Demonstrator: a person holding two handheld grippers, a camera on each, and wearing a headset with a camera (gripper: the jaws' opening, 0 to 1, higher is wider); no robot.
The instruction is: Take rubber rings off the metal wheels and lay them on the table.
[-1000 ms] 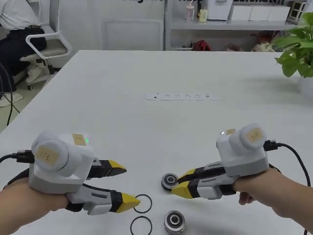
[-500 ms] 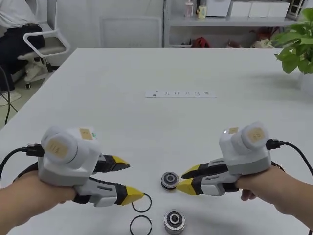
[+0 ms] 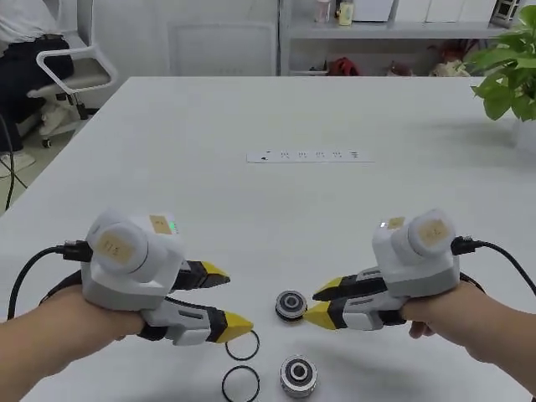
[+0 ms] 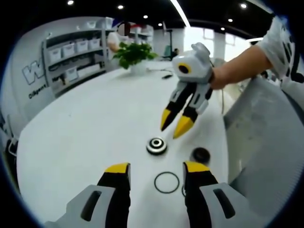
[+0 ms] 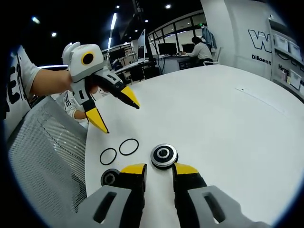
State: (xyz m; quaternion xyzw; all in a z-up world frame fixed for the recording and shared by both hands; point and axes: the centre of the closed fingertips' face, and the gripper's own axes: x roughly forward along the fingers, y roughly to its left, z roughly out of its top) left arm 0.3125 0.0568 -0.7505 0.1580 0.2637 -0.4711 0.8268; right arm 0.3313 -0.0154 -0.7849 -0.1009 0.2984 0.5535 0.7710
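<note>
Your left gripper [image 3: 234, 299]: fingers spread, empty | your right gripper [image 3: 316, 305]: fingers slightly parted, empty, tips just beside metal wheel [image 3: 291, 305] | second wheel [image 3: 299, 375] nearer you | rubber ring [image 3: 243, 346] and second ring [image 3: 241, 384] flat on surface [image 3: 293, 218], beside the wheels.

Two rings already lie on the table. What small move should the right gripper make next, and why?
Probably ease the right gripper forward and shut it on the wheel ahead: its jaws stand open, short of that wheel, tips aimed at it. The left gripper, also open, hangs near the two loose rings. Whether this wheel carries a ring I cannot tell.
</note>
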